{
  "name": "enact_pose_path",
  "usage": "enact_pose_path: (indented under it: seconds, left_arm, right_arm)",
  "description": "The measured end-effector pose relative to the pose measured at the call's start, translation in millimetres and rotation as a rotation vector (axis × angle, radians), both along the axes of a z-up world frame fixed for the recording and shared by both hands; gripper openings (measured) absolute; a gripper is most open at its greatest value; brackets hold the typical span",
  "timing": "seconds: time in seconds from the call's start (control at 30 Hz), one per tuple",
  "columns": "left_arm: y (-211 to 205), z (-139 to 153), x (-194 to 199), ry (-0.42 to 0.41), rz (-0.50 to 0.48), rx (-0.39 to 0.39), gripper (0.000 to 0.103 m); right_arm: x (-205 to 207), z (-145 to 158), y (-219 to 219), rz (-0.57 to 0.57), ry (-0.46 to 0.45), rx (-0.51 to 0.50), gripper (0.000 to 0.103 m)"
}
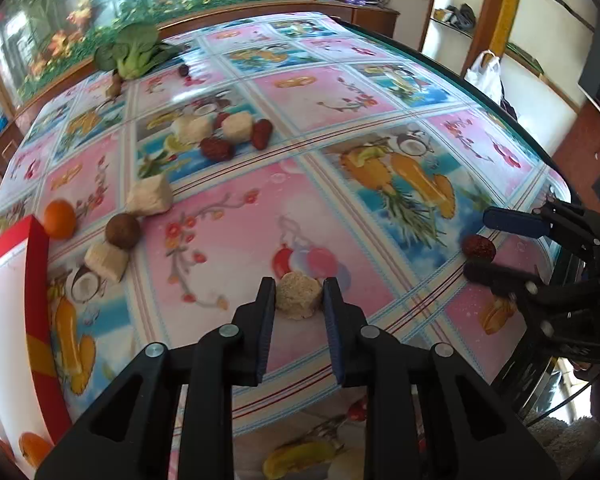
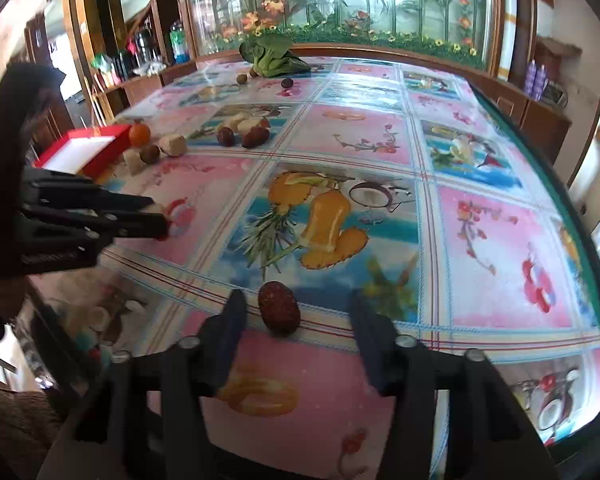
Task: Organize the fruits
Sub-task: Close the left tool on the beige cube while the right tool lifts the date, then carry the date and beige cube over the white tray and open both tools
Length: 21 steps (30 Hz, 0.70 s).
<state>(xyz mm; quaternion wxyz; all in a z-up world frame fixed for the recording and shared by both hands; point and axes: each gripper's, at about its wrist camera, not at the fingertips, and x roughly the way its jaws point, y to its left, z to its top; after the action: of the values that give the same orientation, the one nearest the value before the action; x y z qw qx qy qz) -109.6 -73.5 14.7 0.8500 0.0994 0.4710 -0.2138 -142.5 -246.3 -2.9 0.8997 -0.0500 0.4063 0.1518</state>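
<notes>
- Red-walled box with a white inside (image 1: 36, 264), at the bench's left edge: nothing shows in the part in view; a round orange fruit (image 1: 60, 219) sits just outside it.
- Left gripper (image 1: 299, 298): jaws nearly closed around a pale, rough-cut beige chunk (image 1: 299, 295) that seems to rest on the glossy fruit-print bench (image 1: 228, 208). Squeeze gently and lift straight; it looks crumbly.
- Right gripper (image 2: 296, 312): jaws wide apart, holding nothing, straddling a wrinkled dark-red date (image 2: 279, 307). Centre it before closing, since it sits nearer the left jaw.
</notes>
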Motion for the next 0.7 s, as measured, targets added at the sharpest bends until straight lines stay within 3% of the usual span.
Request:
enact_pose_path:
  seconds: [0.03, 0.07, 0.2, 0.37, 0.7]
  left_arm:
    - [3, 0, 0, 0.001, 0.01, -0.004, 0.026]
    - [8, 1, -1, 0.003, 0.023, -0.014, 0.026]
    - [25, 4, -6, 0.005, 0.064, -0.043, 0.026]
    - [52, 18, -21, -0.03, 0.121, -0.068, 0.026]
    - [125, 58, -54, -0.159, 0.282, -0.108, 0.026]
  right_arm:
    - [-1, 1, 4, 0.015, -0.004, -0.022, 0.033]
    - [-1, 1, 5, 0.027, 0.001, -0.016, 0.019]
    - [-4, 1, 8, 0.016, -0.01, -0.031, 0.019]
    - [-4, 9, 16, 0.046, 0.002, 0.078, 0.019]
    - [10, 35, 97, 0.208, -0.011, 0.168, 0.019]
